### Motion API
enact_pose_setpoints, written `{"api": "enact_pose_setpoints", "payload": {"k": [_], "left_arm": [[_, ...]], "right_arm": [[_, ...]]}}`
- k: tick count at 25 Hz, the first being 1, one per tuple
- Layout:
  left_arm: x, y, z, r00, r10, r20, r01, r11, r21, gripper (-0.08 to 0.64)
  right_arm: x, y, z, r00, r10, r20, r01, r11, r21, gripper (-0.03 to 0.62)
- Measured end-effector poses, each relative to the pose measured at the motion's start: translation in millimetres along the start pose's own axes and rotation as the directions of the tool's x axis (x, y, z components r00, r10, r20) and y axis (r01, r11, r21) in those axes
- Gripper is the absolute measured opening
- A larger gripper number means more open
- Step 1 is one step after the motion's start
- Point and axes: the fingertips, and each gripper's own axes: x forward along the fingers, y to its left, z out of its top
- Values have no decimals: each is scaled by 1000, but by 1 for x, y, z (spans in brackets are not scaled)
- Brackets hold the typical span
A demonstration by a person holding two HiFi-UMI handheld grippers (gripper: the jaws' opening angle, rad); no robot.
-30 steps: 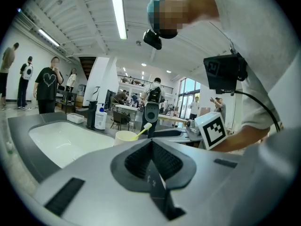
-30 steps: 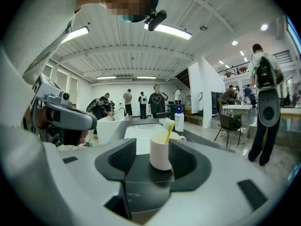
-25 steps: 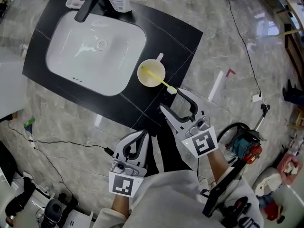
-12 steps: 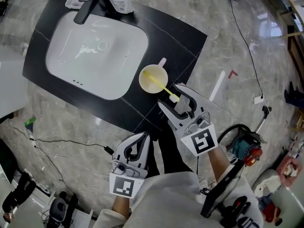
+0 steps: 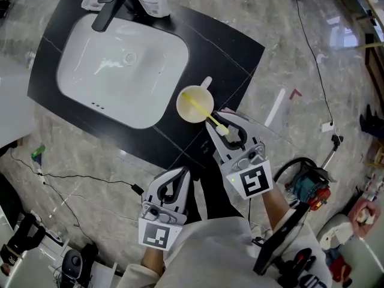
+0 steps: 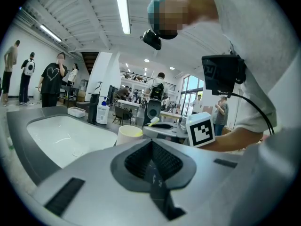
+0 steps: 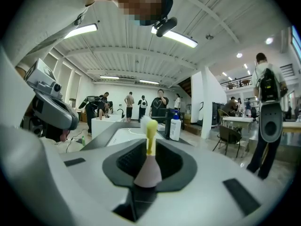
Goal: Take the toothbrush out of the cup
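The right gripper (image 5: 221, 124) has just been closing and now pinches the toothbrush (image 5: 204, 114) near the middle of the frame, ready to pull it from the cup (image 5: 179, 103), while the left gripper (image 5: 180, 174), low down, sits closed and empty.

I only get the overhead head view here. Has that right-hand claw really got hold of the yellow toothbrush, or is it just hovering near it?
Observer: The camera on the right gripper shows its jaws have just been closing, and they now pinch the toothbrush between them.
Operator: And the other claw?
Observer: The camera on the left gripper shows its jaws together, with nothing between them.
Operator: Is anyone else around?
Observer: Yes, several people stand beyond the sink.
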Motion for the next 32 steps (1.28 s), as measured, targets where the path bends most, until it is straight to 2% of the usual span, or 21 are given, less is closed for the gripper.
{"api": "enact_pose_setpoints", "payload": {"k": [4,13,32], "left_arm": [[2,1,-1,1000,5,1,-5,1000,-12,3],[0,0,8,1000,6,25,-6,1000,-3,5],[-29,-13,53,989,30,145,-31,999,7,3]], "right_arm": [[-1,0,-4,1000,-9,-15,9,1000,-15,33],[-2,1,4,1000,-20,-17,20,1000,-17,28],[-27,16,85,991,-46,123,48,999,-19,26]]}}
